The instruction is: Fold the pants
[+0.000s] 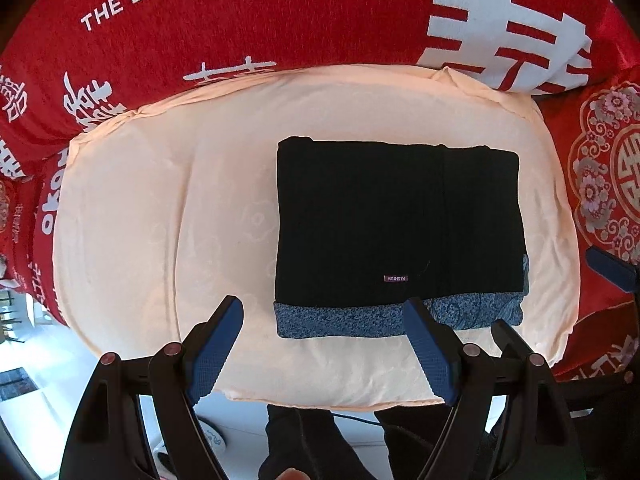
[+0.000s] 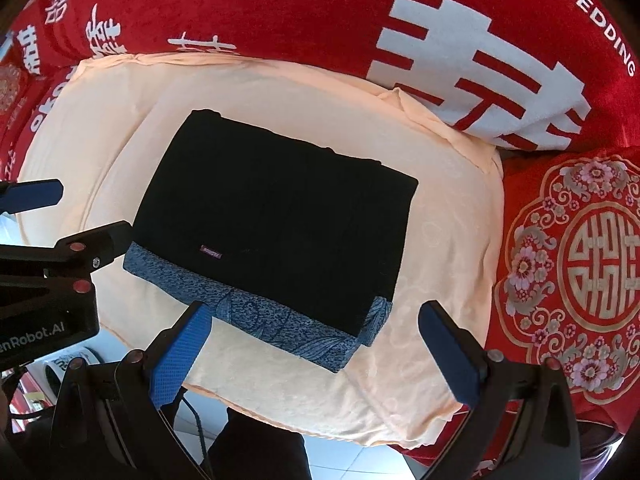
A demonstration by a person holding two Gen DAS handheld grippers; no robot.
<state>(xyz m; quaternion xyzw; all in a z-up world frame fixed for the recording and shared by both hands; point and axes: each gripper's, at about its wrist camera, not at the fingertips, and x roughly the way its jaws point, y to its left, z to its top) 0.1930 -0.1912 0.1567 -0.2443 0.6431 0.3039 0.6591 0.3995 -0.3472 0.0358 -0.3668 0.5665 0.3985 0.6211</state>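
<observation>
The black pants (image 1: 396, 220) lie folded into a flat rectangle on a peach cushion (image 1: 160, 220), with a blue patterned band (image 1: 340, 320) along the near edge and a small label on top. They also show in the right wrist view (image 2: 280, 220). My left gripper (image 1: 324, 316) is open and empty, just above the near edge of the pants. My right gripper (image 2: 316, 324) is open and empty, over the near right corner of the pants. The left gripper (image 2: 44, 208) also shows at the left of the right wrist view.
The peach cushion (image 2: 440, 280) rests on a red sofa cover (image 1: 280, 12) with white lettering. A red embroidered pillow (image 2: 580, 260) lies to the right. White floor and a black cable (image 2: 192, 412) show below the cushion's front edge.
</observation>
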